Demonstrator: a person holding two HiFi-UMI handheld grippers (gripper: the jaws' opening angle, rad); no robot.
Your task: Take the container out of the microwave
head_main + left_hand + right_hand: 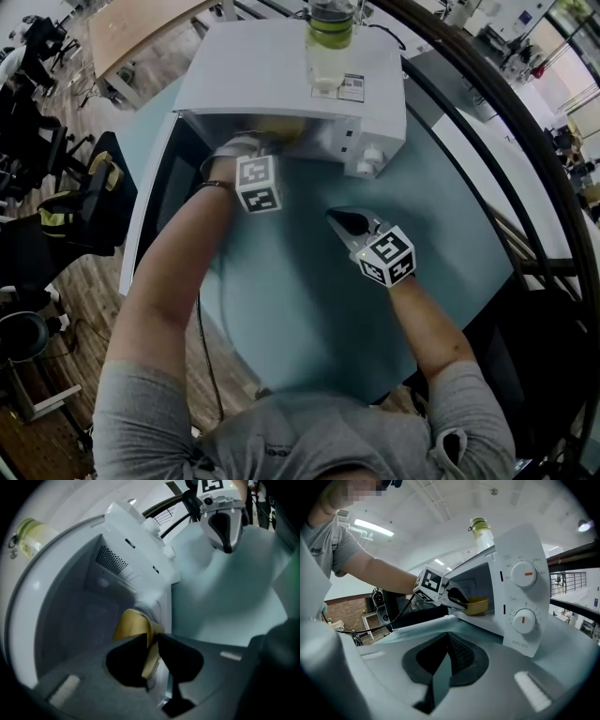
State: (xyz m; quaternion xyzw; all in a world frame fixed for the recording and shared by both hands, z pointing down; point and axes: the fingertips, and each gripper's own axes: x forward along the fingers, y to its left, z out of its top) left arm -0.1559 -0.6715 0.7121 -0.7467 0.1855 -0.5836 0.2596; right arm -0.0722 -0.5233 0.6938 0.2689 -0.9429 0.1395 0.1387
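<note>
A white microwave stands on the teal table with its door swung open to the left. In its cavity sits a yellow container, also seen as the yellow container at the opening. My left gripper reaches into the cavity and is shut on the container's rim; from the side this left gripper pinches the rim's near edge. My right gripper hovers over the table in front of the microwave, shut and holding nothing.
A bottle with a green lid stands on top of the microwave. Two dials are on the microwave's right panel. A railing runs past the table's right side; chairs stand to the left.
</note>
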